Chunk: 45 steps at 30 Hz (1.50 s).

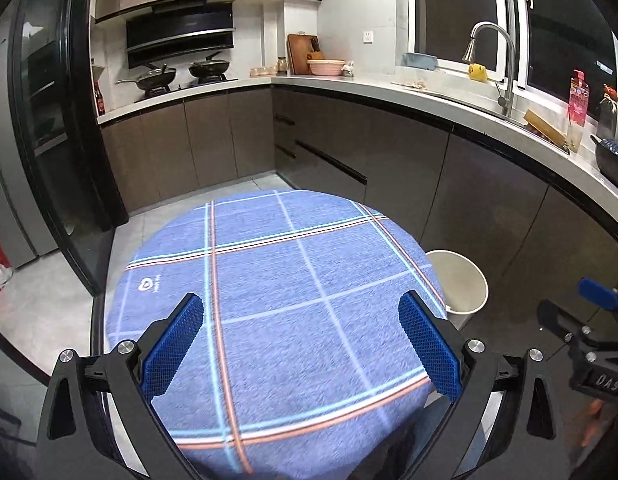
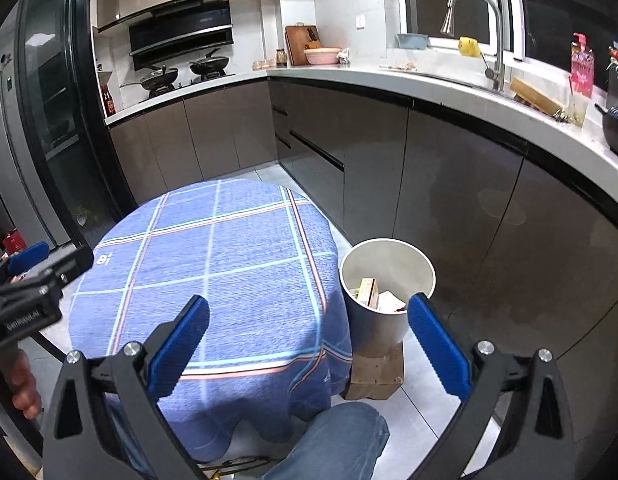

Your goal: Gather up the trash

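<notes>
Broadly, kitchen: an L-shaped run of dark cabinets with a stove, a sink and a faucet [image 2: 475, 20] stands behind the work area.
Counter: the round counter [image 1: 277, 300] under a blue plaid cloth shows no loose item on its top in either view.
Bin: the white trash bin [image 2: 383, 320] sits just beside the counter's right edge, raised on a wooden block [image 2: 375, 372].
Trash: cartons and paper scraps [image 2: 371, 292] lie inside the bin; I see none elsewhere.
Left gripper: the left gripper [image 1: 303, 346] hovers over the near part of the cloth, jaws wide, nothing between them.
Right gripper: the right gripper [image 2: 309, 346] hangs by the counter's right edge near the bin, jaws wide and empty.
Progress: collection looks finished or nearly so, judging from the bare cloth and filled bin.
Left to do: probably nothing, unless trash lies out of view.
</notes>
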Each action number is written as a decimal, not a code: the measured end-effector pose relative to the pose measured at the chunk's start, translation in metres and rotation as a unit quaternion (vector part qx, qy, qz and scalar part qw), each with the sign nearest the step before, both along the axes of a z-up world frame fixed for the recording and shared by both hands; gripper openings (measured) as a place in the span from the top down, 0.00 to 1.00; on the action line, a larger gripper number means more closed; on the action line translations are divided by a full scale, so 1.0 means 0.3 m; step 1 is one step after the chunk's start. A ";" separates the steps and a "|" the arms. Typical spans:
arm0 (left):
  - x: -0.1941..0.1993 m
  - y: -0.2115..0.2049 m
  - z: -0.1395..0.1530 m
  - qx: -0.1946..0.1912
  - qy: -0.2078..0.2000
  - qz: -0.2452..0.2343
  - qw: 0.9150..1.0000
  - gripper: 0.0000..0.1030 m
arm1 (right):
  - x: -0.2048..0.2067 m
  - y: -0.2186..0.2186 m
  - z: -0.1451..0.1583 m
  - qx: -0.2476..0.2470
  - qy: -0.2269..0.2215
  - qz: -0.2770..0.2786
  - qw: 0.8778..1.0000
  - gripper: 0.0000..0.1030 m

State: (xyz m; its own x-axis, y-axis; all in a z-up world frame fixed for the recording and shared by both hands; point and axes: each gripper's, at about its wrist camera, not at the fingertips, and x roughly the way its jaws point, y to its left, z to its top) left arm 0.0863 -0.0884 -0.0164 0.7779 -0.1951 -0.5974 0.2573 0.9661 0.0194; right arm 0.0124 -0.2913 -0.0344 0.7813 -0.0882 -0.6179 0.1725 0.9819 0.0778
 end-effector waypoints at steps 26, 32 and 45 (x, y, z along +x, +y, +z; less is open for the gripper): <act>-0.140 0.148 0.051 -0.022 -0.026 0.017 0.999 0.08 | -0.092 0.147 0.060 -0.007 -0.016 0.019 1.000 0.03; -0.146 0.149 0.052 -0.027 -0.026 0.016 0.999 0.08 | -0.093 0.152 0.065 -0.008 -0.019 0.022 1.000 0.03; -0.147 0.157 0.056 -0.032 -0.028 0.014 0.999 0.08 | -0.114 0.147 0.092 -0.005 -0.058 0.026 0.998 0.03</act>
State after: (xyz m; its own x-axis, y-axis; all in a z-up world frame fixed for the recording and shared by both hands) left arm 0.0421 -0.0414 0.0003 0.8152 -0.2088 -0.5402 0.2300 0.9728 -0.0290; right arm -0.0218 -0.2472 -0.0068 0.8509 -0.0516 -0.5227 0.1125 0.9900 0.0854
